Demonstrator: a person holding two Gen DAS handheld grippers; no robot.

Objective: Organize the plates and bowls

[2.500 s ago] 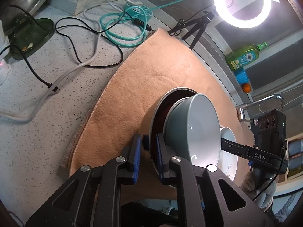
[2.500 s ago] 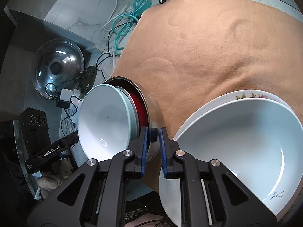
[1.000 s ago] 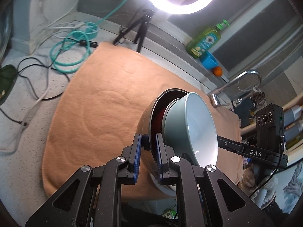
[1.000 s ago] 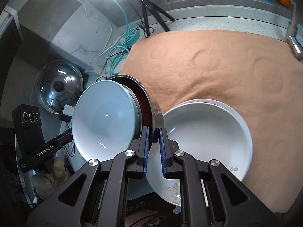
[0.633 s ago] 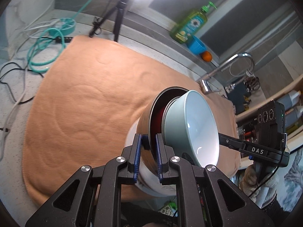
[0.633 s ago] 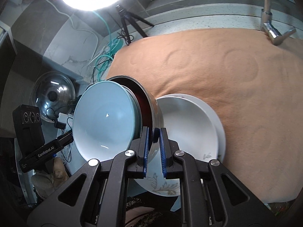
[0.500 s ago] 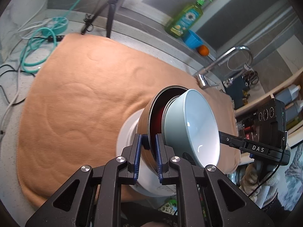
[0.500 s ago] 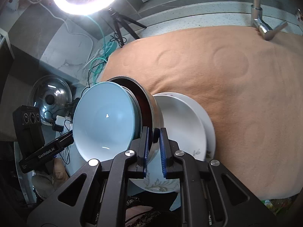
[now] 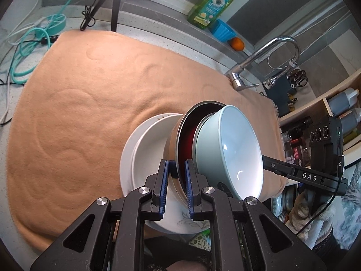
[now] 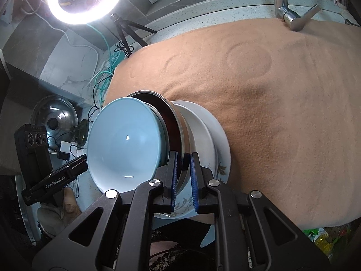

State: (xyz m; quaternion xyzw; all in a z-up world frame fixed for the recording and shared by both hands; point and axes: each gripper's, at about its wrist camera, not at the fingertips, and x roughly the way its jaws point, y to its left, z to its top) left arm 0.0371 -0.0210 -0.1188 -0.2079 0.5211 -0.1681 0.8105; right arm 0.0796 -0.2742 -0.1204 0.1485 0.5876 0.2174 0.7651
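My left gripper [image 9: 175, 169] and my right gripper [image 10: 182, 168] are each shut on the rim of a steel bowl [image 9: 180, 133] with a dark red inside, from opposite sides. A pale teal bowl [image 9: 227, 151] sits nested in it; it also shows in the right wrist view [image 10: 126, 144]. The pair hangs above a white bowl [image 9: 149, 144] that rests on a white floral plate [image 9: 180, 222] on the tan mat [image 9: 90, 94]. In the right wrist view the steel bowl [image 10: 173, 122], white bowl [image 10: 200, 126] and plate [image 10: 222, 149] appear stacked close.
A faucet [image 9: 266, 56] stands at the mat's far edge, with a green soap bottle [image 9: 212, 2], a blue cup [image 9: 222, 30] and an orange [image 9: 237, 44] on the sill. A ring light [image 10: 84, 0] on a tripod, cables [image 9: 24, 52] and a steel lid [image 10: 54, 119] lie left.
Both grippers carried the steel bowl with the teal bowl from the left part of the mat over the white bowl and plate. The grips stayed shut.
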